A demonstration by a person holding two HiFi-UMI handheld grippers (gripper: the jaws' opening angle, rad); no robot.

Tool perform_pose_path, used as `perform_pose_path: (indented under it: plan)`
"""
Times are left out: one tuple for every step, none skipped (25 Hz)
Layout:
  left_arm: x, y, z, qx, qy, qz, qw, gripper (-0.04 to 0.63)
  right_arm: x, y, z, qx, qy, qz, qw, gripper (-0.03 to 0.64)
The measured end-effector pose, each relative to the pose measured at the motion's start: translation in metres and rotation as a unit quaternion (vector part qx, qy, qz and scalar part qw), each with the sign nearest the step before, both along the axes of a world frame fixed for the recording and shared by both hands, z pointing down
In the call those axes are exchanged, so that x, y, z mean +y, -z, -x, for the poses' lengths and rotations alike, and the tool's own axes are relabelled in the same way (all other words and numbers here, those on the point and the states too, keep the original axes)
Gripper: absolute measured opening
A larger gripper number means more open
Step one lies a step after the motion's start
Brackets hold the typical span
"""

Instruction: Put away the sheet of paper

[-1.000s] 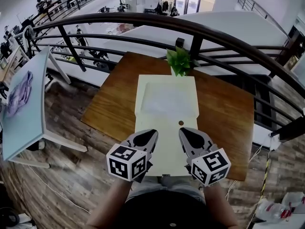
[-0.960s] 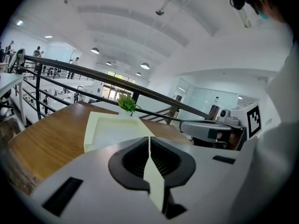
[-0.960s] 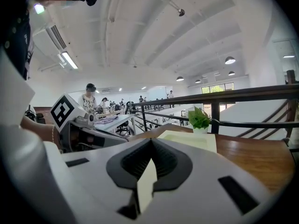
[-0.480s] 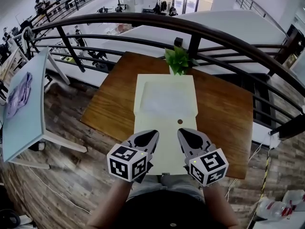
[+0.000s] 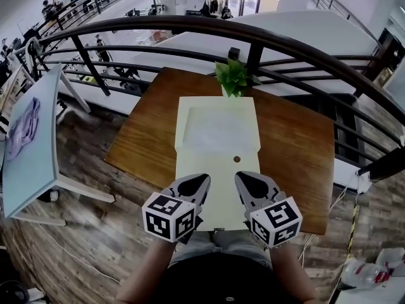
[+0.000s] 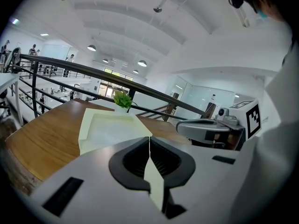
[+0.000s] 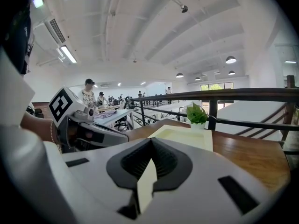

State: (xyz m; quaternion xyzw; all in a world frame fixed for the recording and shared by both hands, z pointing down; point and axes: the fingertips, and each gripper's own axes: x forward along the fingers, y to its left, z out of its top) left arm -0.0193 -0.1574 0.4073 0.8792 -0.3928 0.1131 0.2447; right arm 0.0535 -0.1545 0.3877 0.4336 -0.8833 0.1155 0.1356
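Observation:
A cream folder [image 5: 215, 170] lies open lengthwise on the brown table [image 5: 152, 132]. A white sheet of paper [image 5: 217, 132] rests in its far half, and a small dark dot [image 5: 236, 159] marks the near flap. My left gripper [image 5: 200, 180] and right gripper [image 5: 243, 178] sit side by side at the flap's near end. Each is shut, with a cream edge pinched between its jaws. That edge shows in the left gripper view [image 6: 150, 146] and in the right gripper view [image 7: 148, 155]. The folder's far half [image 6: 110, 127] [image 7: 187, 135] lies flat ahead.
A small green potted plant [image 5: 233, 78] stands at the table's far edge, just beyond the folder. A dark curved railing [image 5: 266, 43] runs behind the table. A pale blue side table [image 5: 31, 144] stands to the left on the wood floor.
Hardly anything differs: the head view has drifted slightly. Both grippers stay clamped at the folder's near end.

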Motion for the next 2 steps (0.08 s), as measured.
perform_pose_path:
  plan:
    - [-0.0011,0.0,-0.0002,0.0,0.0,-0.001,1.0,0.02,-0.0007,0.0,-0.0003,0.0,0.0,0.0,1.0,0.026]
    - [-0.0022,0.0001,-0.0004,-0.001,0.0,-0.001,1.0,0.021,-0.0016,0.0,-0.0005,0.0,0.0,-0.001,1.0,0.026]
